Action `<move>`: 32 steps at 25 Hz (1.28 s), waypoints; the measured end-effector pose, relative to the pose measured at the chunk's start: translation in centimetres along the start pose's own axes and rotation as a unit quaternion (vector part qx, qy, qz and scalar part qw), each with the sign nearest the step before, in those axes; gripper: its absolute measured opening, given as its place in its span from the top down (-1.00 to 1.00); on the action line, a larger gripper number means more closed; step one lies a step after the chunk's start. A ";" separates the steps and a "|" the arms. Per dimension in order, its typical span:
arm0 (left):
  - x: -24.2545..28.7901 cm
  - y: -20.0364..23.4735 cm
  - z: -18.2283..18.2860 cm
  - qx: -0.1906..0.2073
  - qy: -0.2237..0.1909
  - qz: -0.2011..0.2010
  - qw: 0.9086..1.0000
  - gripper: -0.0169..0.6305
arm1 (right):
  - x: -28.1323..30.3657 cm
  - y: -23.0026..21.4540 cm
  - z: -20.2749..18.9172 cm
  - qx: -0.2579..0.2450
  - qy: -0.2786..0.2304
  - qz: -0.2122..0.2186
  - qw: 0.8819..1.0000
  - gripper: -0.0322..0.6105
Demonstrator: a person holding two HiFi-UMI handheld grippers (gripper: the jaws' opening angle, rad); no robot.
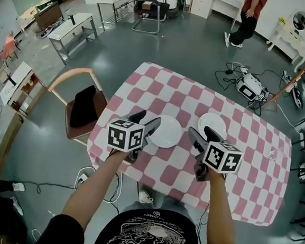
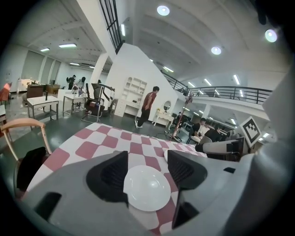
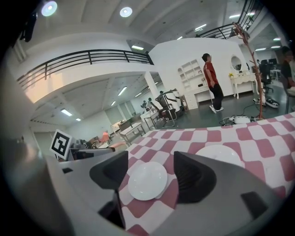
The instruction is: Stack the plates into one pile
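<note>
Two white plates lie apart on the red-and-white checked tablecloth (image 1: 245, 148). The left plate (image 1: 165, 131) sits near the table's middle, and the right plate (image 1: 211, 124) lies a little farther back. My left gripper (image 1: 146, 121) hovers open just left of the left plate, above the table's near edge. My right gripper (image 1: 203, 134) hovers open just in front of the right plate. In the left gripper view the left plate (image 2: 146, 187) shows beyond the open left gripper (image 2: 147, 161), untouched. The right gripper (image 3: 151, 161) also frames the left plate (image 3: 147, 180), with the right plate (image 3: 221, 154) behind its right jaw.
A wooden chair (image 1: 82, 107) with a dark cloth on its seat stands against the table's left side. Cables and a white device (image 1: 248, 87) lie on the floor behind the table. A person (image 1: 246, 18) stands far back, and desks (image 1: 73, 29) are at the far left.
</note>
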State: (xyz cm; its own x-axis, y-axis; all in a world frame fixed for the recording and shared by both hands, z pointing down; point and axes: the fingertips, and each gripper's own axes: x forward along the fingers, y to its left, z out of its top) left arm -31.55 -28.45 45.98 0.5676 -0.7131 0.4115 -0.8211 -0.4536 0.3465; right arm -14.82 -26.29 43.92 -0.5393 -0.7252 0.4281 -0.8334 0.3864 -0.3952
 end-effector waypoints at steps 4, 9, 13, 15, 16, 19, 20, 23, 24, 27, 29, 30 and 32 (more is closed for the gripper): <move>-0.9 1.4 -1.0 -0.002 0.014 -0.006 1.000 0.09 | 0.8 1.3 -1.0 0.006 0.012 0.008 1.000 -0.08; -0.5 2.5 -2.9 -0.026 0.047 -0.025 0.998 0.05 | 2.3 1.9 -3.5 0.028 0.053 0.031 0.998 -0.12; 0.7 3.6 -4.9 -0.053 0.081 -0.037 0.995 0.05 | 3.8 1.0 -5.7 0.063 0.088 0.050 0.993 -0.12; 1.4 4.0 -5.9 -0.077 0.099 -0.046 0.991 0.05 | 4.7 0.5 -6.7 0.087 0.104 0.059 0.989 -0.12; 1.7 4.2 -6.4 -0.088 0.111 -0.052 0.989 0.05 | 5.0 0.2 -7.2 0.099 0.111 0.063 0.987 -0.12; 2.4 4.7 -7.9 -0.116 0.138 -0.057 0.982 0.01 | 5.9 -0.4 -8.5 0.129 0.132 0.073 0.980 -0.11; 2.7 4.8 -8.3 -0.128 0.145 -0.060 0.979 0.00 | 6.1 -0.6 -8.9 0.138 0.138 0.075 0.978 -0.11; 3.5 5.0 -9.3 -0.171 0.159 -0.071 0.970 0.01 | 6.7 -1.2 -9.9 0.160 0.157 0.084 0.971 -0.09; 3.8 5.0 -9.6 -0.182 0.163 -0.073 0.967 0.01 | 7.0 -1.3 -10.2 0.168 0.163 0.087 0.968 -0.08; 4.3 5.2 -10.5 -0.198 0.181 -0.078 0.960 0.01 | 7.5 -1.6 -11.2 0.190 0.182 0.094 0.960 -0.06; 4.6 5.3 -10.9 -0.209 0.187 -0.080 0.956 0.01 | 7.7 -1.8 -11.8 0.200 0.192 0.096 0.956 -0.05; 4.6 5.4 -11.0 -0.216 0.187 -0.081 0.955 0.07 | 7.9 -1.8 -12.1 0.204 0.197 0.096 0.954 -0.05; 4.7 5.5 -10.9 -0.230 0.185 -0.084 0.952 0.13 | 8.1 -1.9 -12.4 0.212 0.202 0.096 0.951 -0.03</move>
State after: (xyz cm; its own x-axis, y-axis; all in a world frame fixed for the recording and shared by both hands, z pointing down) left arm -32.73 -28.50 59.03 0.7407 -0.3747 0.5576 -0.6523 -0.2025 0.7304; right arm -19.08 -25.84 58.24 -0.7511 -0.3524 0.5583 -0.6366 0.1624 -0.7539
